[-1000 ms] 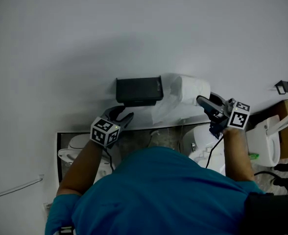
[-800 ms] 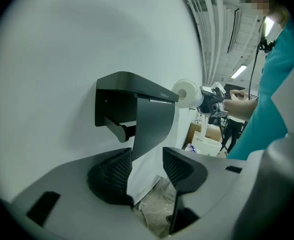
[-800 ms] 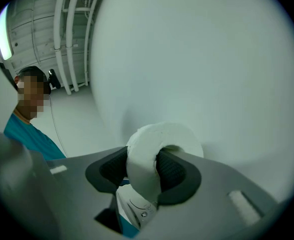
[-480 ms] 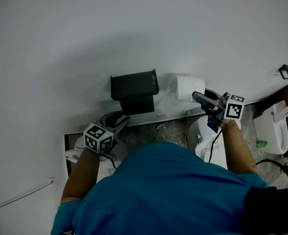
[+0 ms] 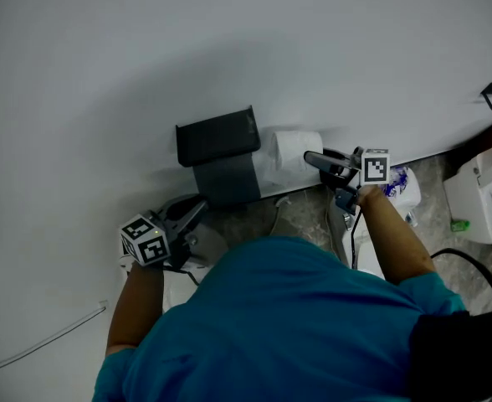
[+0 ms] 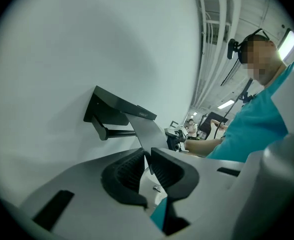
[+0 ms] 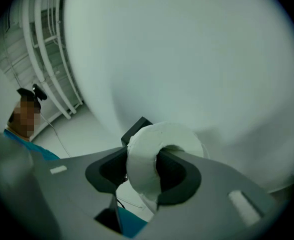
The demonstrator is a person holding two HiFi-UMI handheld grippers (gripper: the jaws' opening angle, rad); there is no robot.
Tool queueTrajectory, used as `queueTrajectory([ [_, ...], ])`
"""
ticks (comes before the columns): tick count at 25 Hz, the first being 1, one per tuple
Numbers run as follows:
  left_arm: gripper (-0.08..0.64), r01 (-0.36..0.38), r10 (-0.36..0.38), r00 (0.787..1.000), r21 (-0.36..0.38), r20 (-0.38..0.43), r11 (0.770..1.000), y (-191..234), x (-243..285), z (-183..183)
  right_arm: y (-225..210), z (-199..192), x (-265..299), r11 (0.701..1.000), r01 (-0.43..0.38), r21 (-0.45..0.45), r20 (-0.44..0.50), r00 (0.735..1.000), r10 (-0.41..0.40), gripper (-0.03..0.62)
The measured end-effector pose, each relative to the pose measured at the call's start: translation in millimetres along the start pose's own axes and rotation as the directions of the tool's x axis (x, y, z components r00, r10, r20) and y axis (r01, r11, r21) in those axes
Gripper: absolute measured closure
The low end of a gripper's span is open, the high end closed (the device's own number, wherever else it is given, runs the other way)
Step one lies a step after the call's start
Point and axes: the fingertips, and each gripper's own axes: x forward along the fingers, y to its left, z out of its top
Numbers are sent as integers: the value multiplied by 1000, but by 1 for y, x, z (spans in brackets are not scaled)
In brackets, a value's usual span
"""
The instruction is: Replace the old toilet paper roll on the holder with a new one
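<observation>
White paper is clamped in the right hand-held gripper (image 7: pixel 143 171). One jaw sits inside the core of the toilet paper roll (image 7: pixel 154 136) and the other presses on its outside. The roll's wall is pinched between them at a fairly wide spread.

Seen from the head, the roll (image 5: pixel 294 147) stands off that gripper's tips (image 5: pixel 313 159), on their left. It is just beside the right end of the black holder (image 5: pixel 217 135).

The left hand-held gripper (image 6: pixel 148 160) is below and left of the holder. Its jaws have just been closing and now stand narrow. They nip the lower edge of the grey cover flap (image 6: pixel 146 129), which slopes down to them from the holder's top plate.

Behind the flap, the holder's dark bar (image 6: pixel 119 132) juts out sideways under that plate. Beyond everything is the pale wall (image 5: pixel 229 40) that carries the holder.
</observation>
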Motion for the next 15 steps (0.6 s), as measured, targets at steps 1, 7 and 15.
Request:
queueTrajectory([
  [1, 517, -5, 5, 1000, 0, -3, 1000, -6, 1, 2, 2, 1, -1, 999, -32, 23, 12, 999, 32, 428],
  [7, 517, -20, 20, 1000, 0, -23, 1000, -23, 6, 7, 3, -2, 11, 992, -94, 81, 9, 996, 93, 428],
  [15, 516, -21, 21, 999, 7, -34, 1000, -29, 5, 11, 10, 3, 32, 992, -106, 65, -15, 994, 107, 430],
])
